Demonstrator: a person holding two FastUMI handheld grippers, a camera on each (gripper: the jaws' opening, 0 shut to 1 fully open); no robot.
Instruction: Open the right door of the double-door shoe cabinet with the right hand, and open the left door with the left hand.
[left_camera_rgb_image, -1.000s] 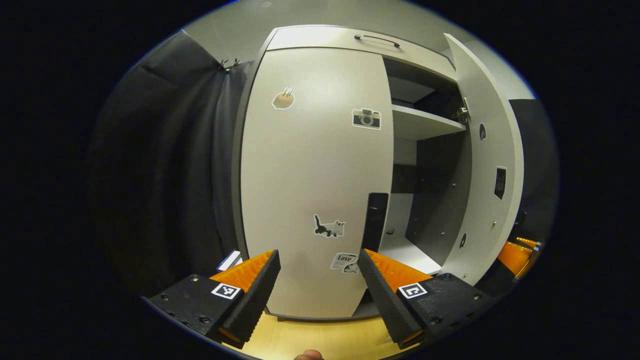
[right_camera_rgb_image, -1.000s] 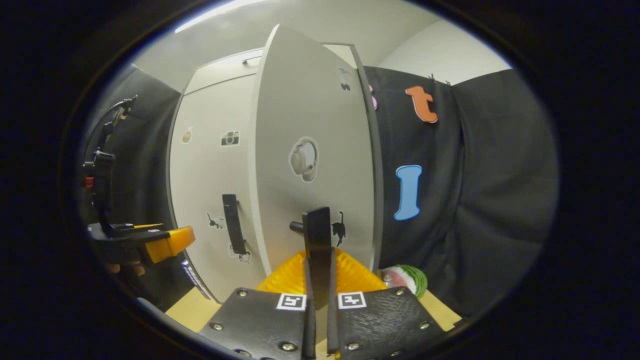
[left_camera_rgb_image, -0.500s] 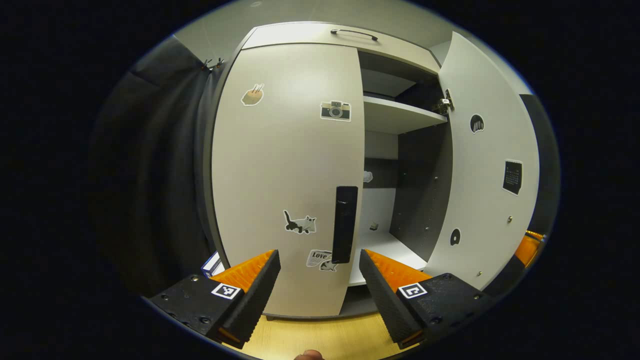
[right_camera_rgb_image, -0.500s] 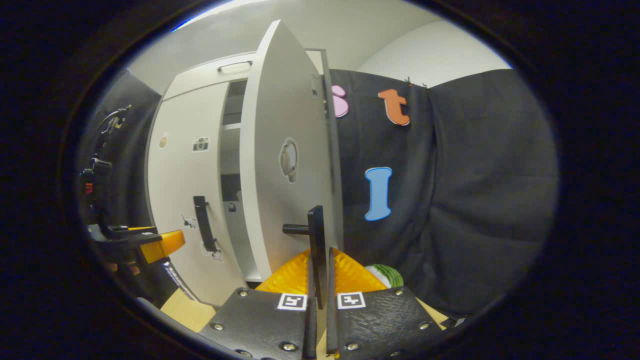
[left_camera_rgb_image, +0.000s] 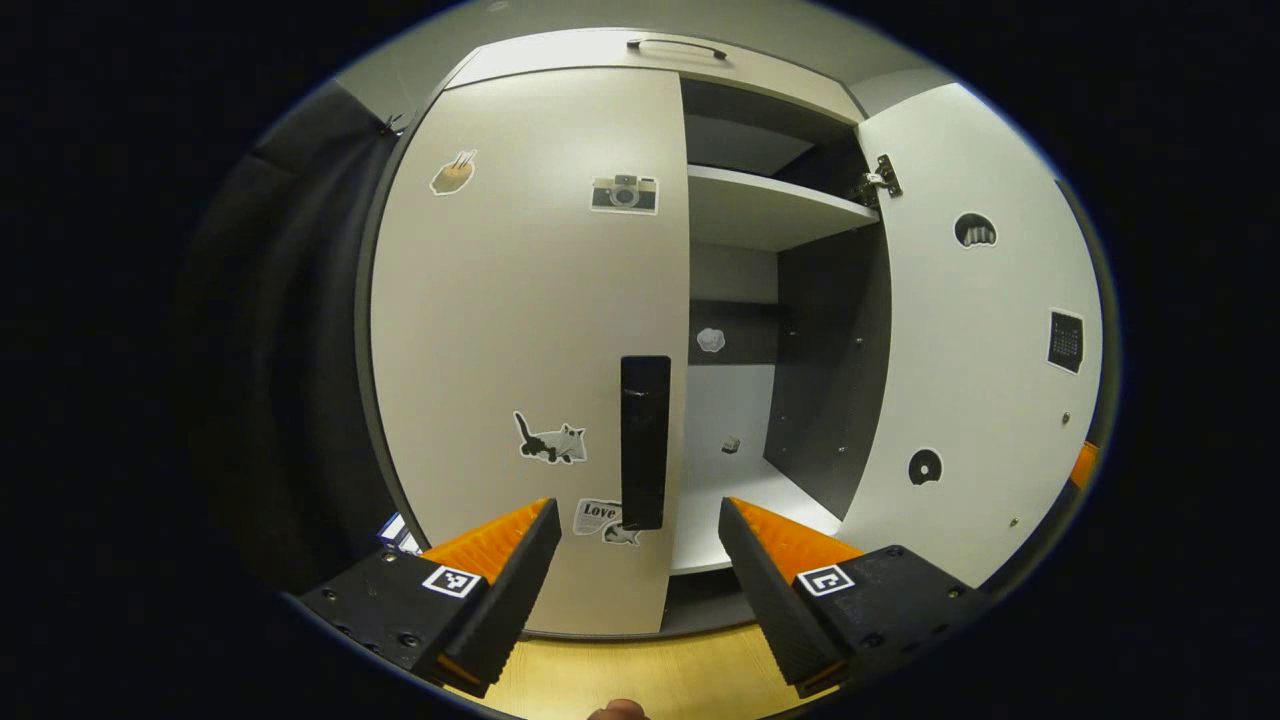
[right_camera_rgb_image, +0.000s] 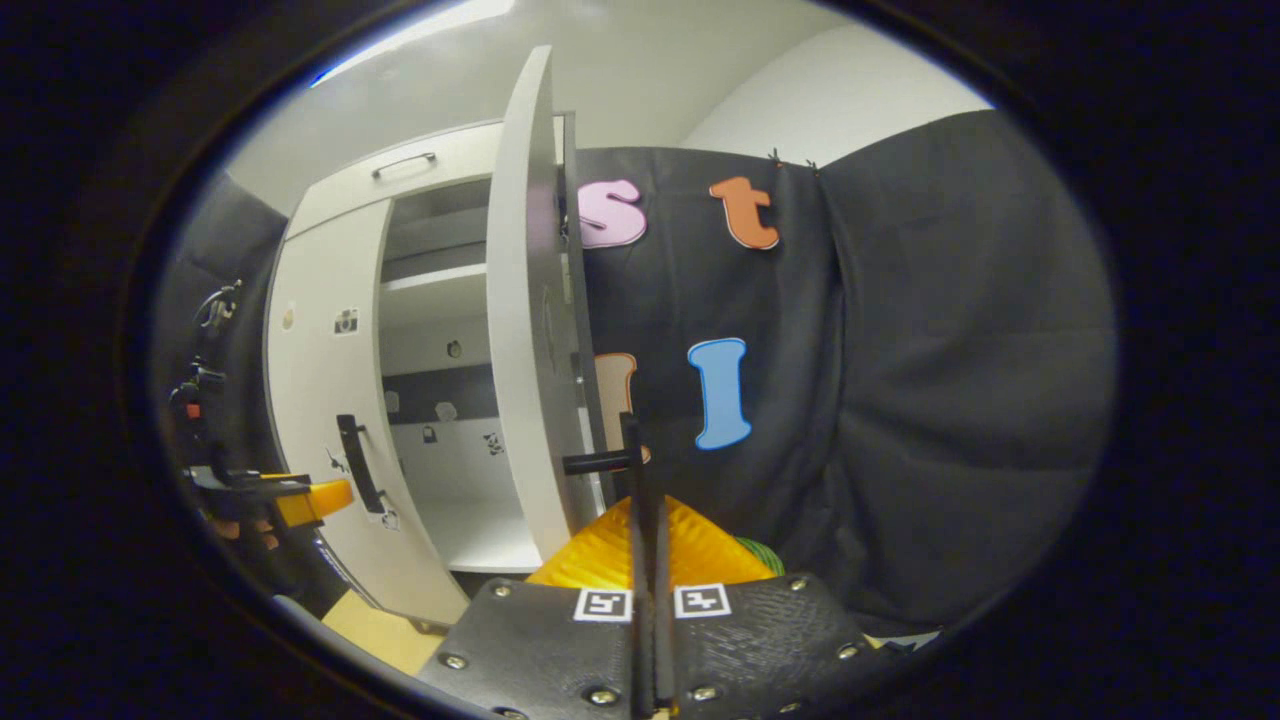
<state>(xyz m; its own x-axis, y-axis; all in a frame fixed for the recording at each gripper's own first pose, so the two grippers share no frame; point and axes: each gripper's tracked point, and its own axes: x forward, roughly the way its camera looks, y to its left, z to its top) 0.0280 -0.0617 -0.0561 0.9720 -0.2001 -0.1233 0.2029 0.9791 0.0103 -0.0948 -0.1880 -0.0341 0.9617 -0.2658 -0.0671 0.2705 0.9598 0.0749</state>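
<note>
Right gripper (right_camera_rgb_image: 648, 560) clamps right door's handle (right_camera_rgb_image: 632, 470) (left gripper (left_camera_rgb_image: 638, 560) spread).

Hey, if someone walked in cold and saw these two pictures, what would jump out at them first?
Probably the pale shoe cabinet with its right door swung wide, baring a shelf, while the left door is shut. That closed door carries stickers and a dark handle, and the left gripper is open just in front of it. In the right gripper view, the right gripper is clamped on the open door's handle.

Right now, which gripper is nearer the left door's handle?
Left. The left gripper is open just short of the left door's handle; the right gripper is shut on the right door's handle.
</note>
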